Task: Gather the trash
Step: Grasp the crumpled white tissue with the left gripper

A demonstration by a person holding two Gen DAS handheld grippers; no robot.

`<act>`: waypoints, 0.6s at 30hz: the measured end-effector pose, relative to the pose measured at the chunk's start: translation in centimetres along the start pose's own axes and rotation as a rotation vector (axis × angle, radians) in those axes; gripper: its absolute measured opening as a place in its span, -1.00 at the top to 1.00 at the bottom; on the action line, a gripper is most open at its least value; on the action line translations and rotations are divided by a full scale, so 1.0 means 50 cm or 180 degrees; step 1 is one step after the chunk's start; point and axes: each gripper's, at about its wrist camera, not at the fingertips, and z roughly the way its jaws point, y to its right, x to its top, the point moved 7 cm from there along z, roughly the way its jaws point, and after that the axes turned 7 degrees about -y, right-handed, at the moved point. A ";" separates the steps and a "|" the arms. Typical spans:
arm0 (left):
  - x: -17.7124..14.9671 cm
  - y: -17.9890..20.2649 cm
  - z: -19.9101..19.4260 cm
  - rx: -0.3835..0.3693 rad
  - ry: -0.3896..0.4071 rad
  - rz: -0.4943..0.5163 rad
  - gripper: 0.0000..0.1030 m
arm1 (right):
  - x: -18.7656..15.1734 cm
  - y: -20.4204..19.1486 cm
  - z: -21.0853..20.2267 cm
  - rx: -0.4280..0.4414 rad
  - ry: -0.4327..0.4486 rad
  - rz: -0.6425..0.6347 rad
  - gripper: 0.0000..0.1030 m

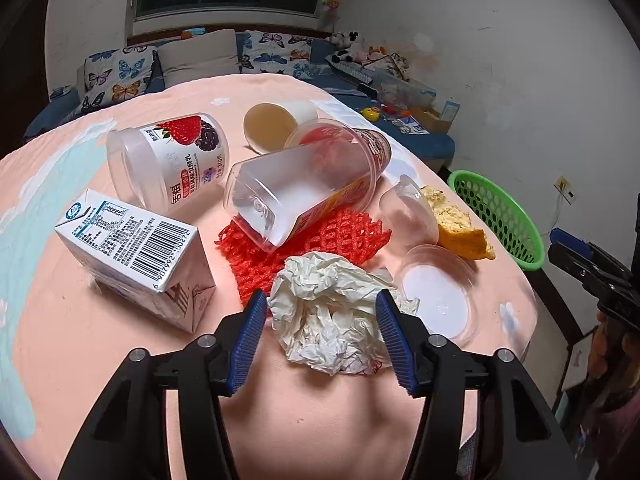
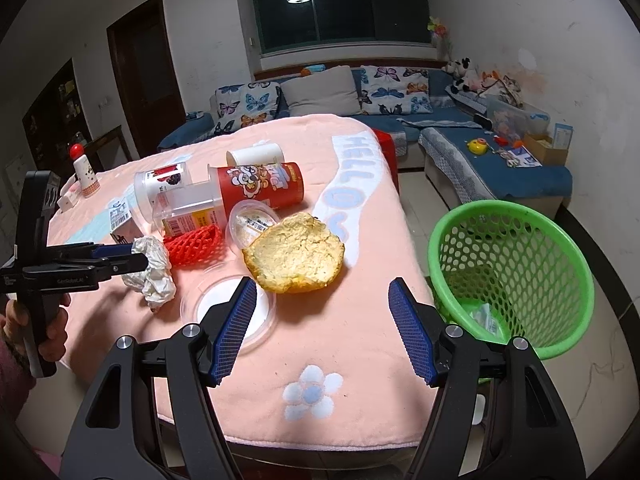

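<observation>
A crumpled white tissue (image 1: 334, 316) lies on the pink tablecloth (image 1: 100, 344). My left gripper (image 1: 320, 304) is open, with one blue finger on each side of the tissue; I cannot tell whether the pads touch it. It also shows in the right wrist view (image 2: 138, 258) at the tissue (image 2: 154, 270). My right gripper (image 2: 322, 292) is open and empty above the table's near edge, just in front of a piece of bread (image 2: 294, 258). A green mesh basket (image 2: 516, 272) stands on the floor to the right of the table, with some trash inside.
On the table lie a milk carton (image 1: 136, 260), a yogurt tub (image 1: 168, 160), a clear-and-red cup (image 1: 304, 188), a paper cup (image 1: 276, 122), red foam netting (image 1: 304, 252), a clear lid (image 1: 438, 292) and a small clear cup (image 1: 408, 210). A sofa stands behind.
</observation>
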 end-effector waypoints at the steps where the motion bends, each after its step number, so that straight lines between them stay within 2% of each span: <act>1: 0.001 -0.002 -0.002 -0.0002 0.0010 0.0000 -0.18 | 0.000 0.001 0.001 0.0001 -0.0003 0.0004 -0.33; 5: 0.007 -0.001 -0.007 -0.0080 -0.0004 0.0075 -0.17 | -0.003 0.005 0.011 0.0022 -0.0037 0.0031 -0.33; 8: 0.011 -0.004 -0.001 -0.0123 -0.0037 0.0145 0.08 | -0.004 0.003 0.016 0.0028 -0.0048 0.0029 -0.33; 11: 0.013 -0.010 0.005 -0.0232 -0.0090 0.0151 0.39 | -0.005 0.002 0.018 0.0025 -0.0050 0.0026 -0.33; 12: 0.012 -0.011 0.007 -0.0250 -0.0103 0.0159 0.55 | -0.005 0.002 0.018 0.0025 -0.0048 0.0031 -0.33; 13: 0.009 -0.013 0.008 -0.0235 -0.0109 0.0180 0.58 | -0.005 0.002 0.020 0.0026 -0.0055 0.0040 -0.33; 16: 0.005 -0.019 0.016 -0.0124 -0.0151 0.0206 0.54 | -0.006 0.006 0.027 0.0013 -0.0082 0.0050 -0.33; 17: 0.004 -0.022 0.017 -0.0120 -0.0157 0.0186 0.46 | -0.007 0.006 0.029 0.0012 -0.0089 0.0050 -0.33; 18: 0.003 -0.021 0.018 -0.0142 -0.0163 0.0177 0.21 | -0.007 0.006 0.032 0.0017 -0.0096 0.0053 -0.33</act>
